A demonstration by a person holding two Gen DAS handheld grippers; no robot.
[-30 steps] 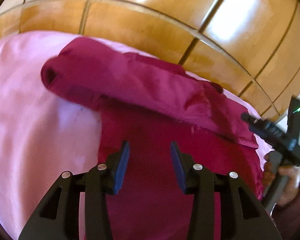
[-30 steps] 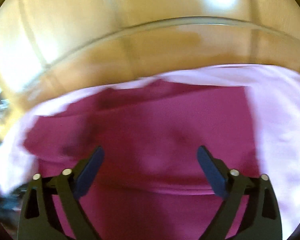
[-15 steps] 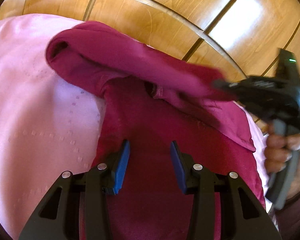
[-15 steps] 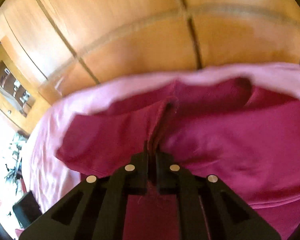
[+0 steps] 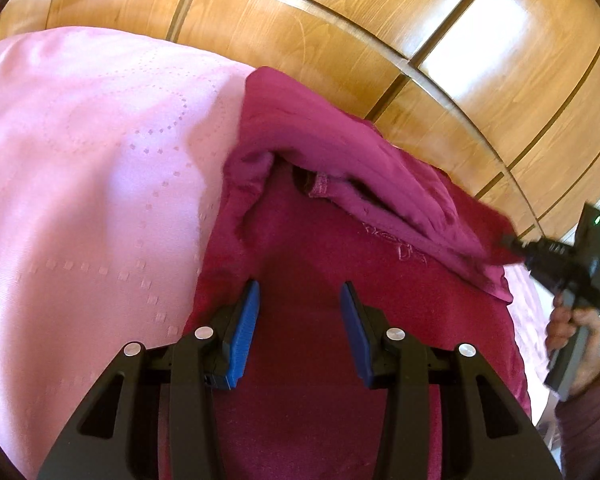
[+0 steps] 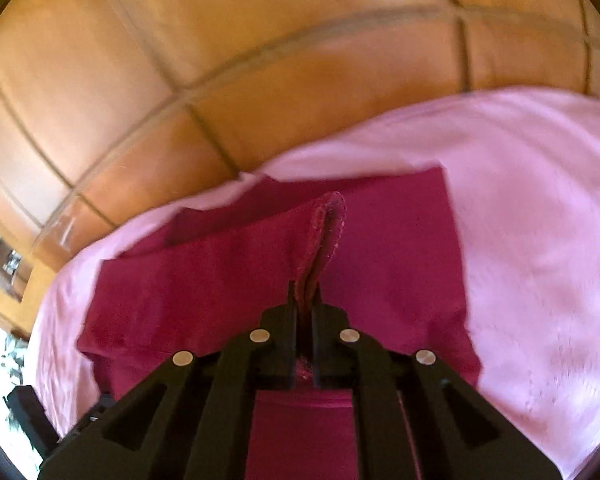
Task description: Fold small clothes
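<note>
Pink sheet (image 5: pixel 80 184) fills the left of the left view; the maroon garment (image 5: pixel 312 264) lies on it, centre to lower right. Left gripper (image 5: pixel 300 320) hovers over it, part open and empty. Right gripper (image 6: pixel 305 300) pinches a hemmed edge.

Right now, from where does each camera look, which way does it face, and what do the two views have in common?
Left wrist: sits on the left gripper, looks forward and down at the maroon garment on the pink cloth; its open blue pads, the right gripper and the hand holding it show.
Right wrist: sits on the right gripper, looks down the garment's pinched sleeve hem; only its shut fingers show.
Shared: garment, pink cloth, wooden panels behind.
</note>
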